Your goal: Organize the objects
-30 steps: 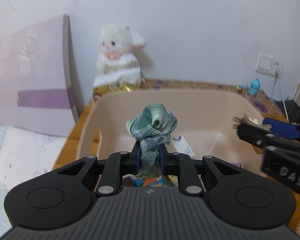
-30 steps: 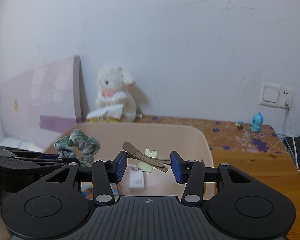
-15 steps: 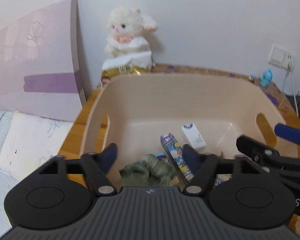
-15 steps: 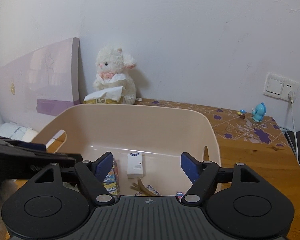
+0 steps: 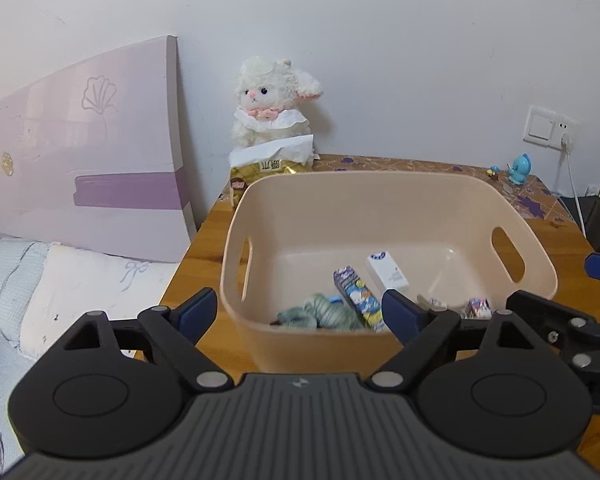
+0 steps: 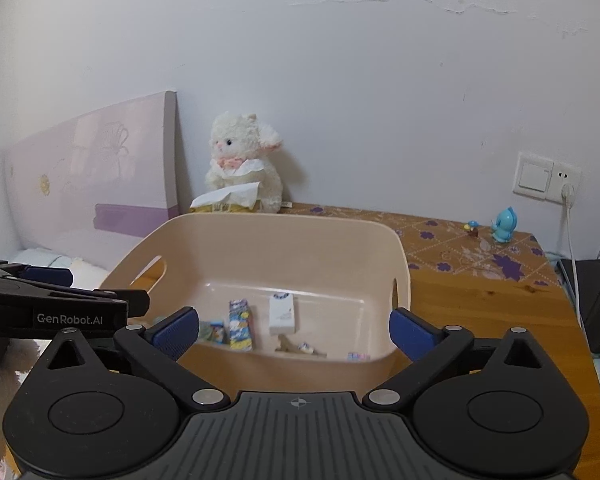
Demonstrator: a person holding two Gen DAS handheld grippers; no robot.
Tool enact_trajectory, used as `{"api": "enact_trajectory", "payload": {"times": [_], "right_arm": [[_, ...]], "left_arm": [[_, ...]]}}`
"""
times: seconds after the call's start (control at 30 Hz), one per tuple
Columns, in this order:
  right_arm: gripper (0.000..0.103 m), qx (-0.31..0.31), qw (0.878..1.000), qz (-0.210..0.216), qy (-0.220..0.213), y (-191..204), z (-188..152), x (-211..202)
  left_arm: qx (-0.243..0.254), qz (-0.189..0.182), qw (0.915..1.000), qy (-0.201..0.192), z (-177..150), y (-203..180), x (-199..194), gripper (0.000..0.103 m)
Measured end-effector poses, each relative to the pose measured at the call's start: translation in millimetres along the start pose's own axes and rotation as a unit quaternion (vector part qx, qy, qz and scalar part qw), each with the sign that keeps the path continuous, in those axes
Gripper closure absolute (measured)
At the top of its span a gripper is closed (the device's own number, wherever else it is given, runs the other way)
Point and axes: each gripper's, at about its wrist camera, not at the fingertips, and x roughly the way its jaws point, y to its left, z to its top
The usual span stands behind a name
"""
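A beige plastic bin (image 5: 380, 196) stands on the wooden table; it also shows in the right wrist view (image 6: 260, 240). Inside lie a green scrunchie (image 5: 320, 316), a colourful packet (image 5: 356, 300), a white box (image 5: 386, 272) and a brown hair clip (image 6: 290, 346). My left gripper (image 5: 300, 312) is open and empty, held back in front of the bin's near wall. My right gripper (image 6: 294, 330) is open and empty, also pulled back before the bin's near rim. The left gripper shows at the left in the right wrist view (image 6: 60, 304).
A white plush lamb (image 5: 272, 108) sits against the wall behind a gold tissue pack (image 5: 268, 168). A lilac headboard (image 5: 80, 176) and bed pillow (image 5: 80, 284) are left of the table. A blue figurine (image 5: 520, 168), wall socket (image 5: 548, 132) and cable are at the right.
Both grippers opened: the left dropped the green scrunchie and the right dropped the hair clip into the bin. Both then drew back and away from the bin.
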Motion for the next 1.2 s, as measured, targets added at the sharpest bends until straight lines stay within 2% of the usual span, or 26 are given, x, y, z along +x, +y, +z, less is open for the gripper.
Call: {"api": "enact_trajectory", "payload": {"times": [0.43, 0.53, 1.2], "right_arm": [[0.000, 0.016, 1.000, 0.013, 0.019, -8.3, -38.4, -35.3], [0.000, 0.012, 1.000, 0.009, 0.019, -7.6, -48.3, -45.4], [0.000, 0.011, 0.998, 0.026, 0.056, -4.8, -89.0, -74.5]], "left_arm": [[-0.001, 0.003, 1.0000, 0.001, -53.6, -2.8, -37.1, 0.013], [0.001, -0.007, 0.9999, 0.010, -63.9, -3.1, -43.0, 0.013], [0.000, -0.006, 0.9999, 0.008, -113.0, -10.4, -73.7, 0.013]]}}
